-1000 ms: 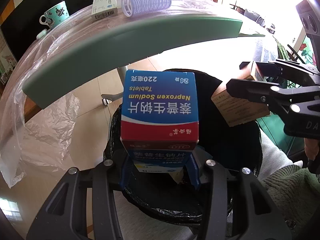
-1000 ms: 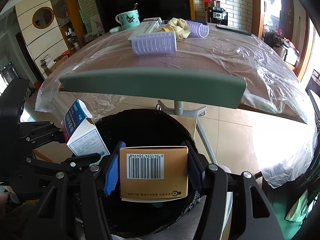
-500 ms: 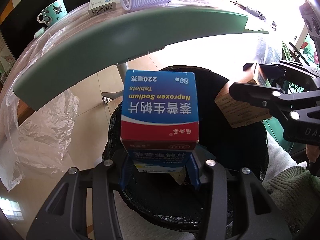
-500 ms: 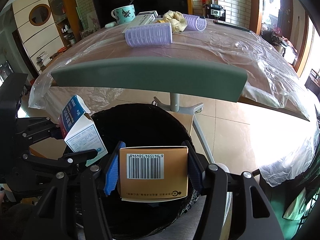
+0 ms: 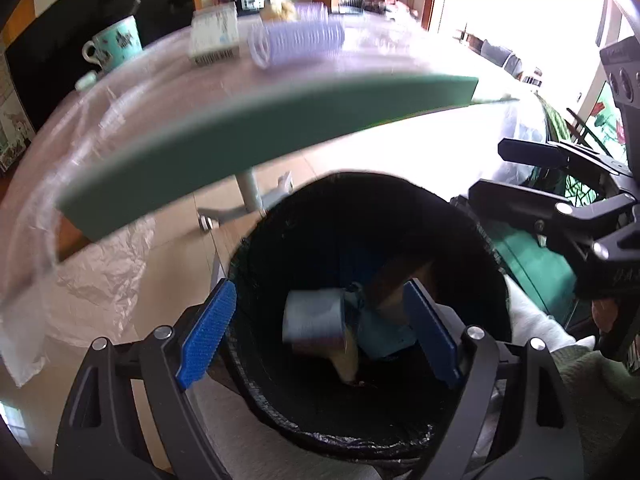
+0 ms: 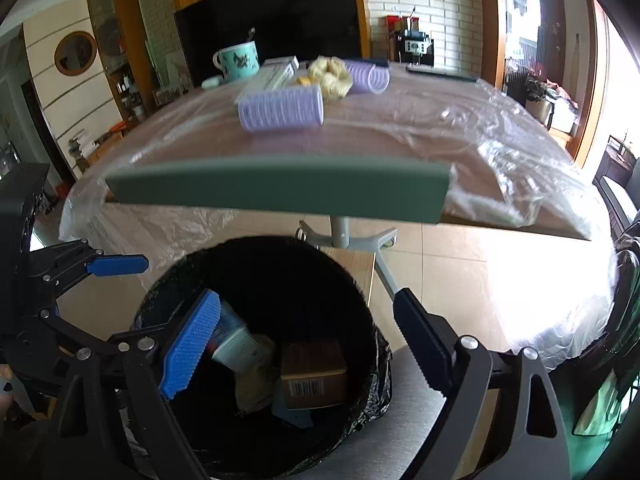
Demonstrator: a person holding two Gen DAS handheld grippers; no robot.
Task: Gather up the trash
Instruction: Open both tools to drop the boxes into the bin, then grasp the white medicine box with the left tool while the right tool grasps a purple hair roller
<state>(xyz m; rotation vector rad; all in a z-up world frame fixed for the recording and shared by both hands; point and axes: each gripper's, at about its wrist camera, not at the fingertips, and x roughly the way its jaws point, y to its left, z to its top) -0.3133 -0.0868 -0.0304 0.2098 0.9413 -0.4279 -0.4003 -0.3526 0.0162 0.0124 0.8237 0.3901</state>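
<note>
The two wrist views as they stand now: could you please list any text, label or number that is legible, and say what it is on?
No text can be read in either view.
Brown box in the bin: a barcode, digits too blurred.
White box on the table: a barcode strip and print, blurred.
Blue-and-white box in the bin: no legible print.

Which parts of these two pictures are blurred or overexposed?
Left wrist view: motion blur smears the mug, the purple roller and the boxes in the bin; the window at upper right is blown out. Right wrist view: sharper, but the floor at right glares white.
</note>
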